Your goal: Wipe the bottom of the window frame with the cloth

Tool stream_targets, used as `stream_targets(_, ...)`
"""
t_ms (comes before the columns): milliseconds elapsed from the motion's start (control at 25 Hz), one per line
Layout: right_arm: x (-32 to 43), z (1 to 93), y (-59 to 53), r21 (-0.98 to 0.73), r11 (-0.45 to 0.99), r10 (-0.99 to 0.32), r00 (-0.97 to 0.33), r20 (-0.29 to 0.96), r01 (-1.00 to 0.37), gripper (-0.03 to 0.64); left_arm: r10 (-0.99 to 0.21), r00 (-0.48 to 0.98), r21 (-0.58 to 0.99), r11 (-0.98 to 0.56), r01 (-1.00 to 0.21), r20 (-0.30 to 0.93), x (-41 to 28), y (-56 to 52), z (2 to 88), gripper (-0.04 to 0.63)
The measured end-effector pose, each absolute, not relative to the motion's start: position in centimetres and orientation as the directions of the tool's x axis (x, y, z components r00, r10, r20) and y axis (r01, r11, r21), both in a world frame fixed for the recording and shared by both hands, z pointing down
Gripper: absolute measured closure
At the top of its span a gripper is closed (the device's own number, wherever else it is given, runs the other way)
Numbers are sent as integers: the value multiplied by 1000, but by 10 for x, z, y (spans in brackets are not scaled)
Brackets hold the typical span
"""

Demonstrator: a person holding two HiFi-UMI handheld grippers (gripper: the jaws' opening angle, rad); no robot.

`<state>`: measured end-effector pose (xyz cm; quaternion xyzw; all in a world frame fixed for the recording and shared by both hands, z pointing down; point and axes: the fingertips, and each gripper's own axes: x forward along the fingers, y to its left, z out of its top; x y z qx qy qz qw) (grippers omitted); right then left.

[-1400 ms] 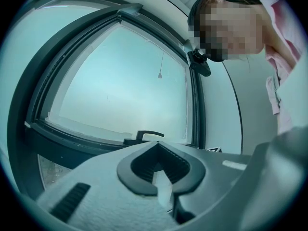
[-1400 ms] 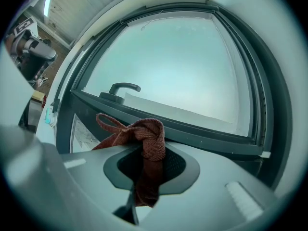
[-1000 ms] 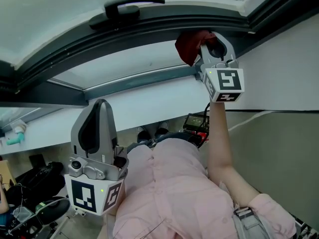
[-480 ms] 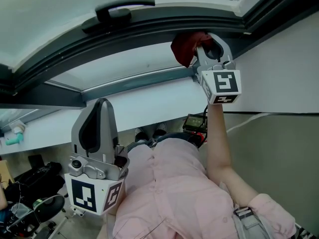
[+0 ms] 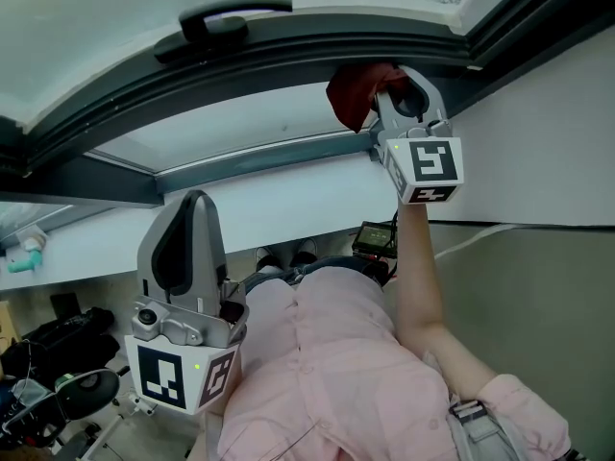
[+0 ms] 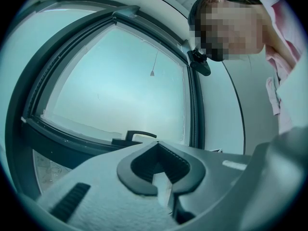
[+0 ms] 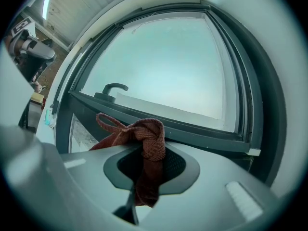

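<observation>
The right claw [image 5: 384,94] is clamped on a dark red cloth [image 5: 354,92], whose bunched knot sticks out past the jaw tips. The cloth sits at the right-hand end of the window frame's bottom rail [image 5: 240,73], close to the corner, and looks to be touching it (contact can't be confirmed from either view). The rail's long axis runs away from the cloth toward the person's left, passing under the handle [image 5: 226,19]. Any wiping stroke would therefore likely travel leftward along that line. The left claw [image 5: 190,214] has its jaws together on nothing. It hangs low by the person's chest, well apart from the frame, so the right one is clearly nearer.
</observation>
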<state>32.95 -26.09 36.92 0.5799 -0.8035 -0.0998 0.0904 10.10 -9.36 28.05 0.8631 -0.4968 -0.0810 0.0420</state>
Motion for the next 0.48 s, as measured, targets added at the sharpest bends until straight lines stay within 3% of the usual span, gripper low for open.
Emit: stream_targets(480, 382, 370, -265, 207, 216, -976, -218, 13, -954, 549, -864, 492, 151, -503, -851, -110, 117, -91, 282, 597)
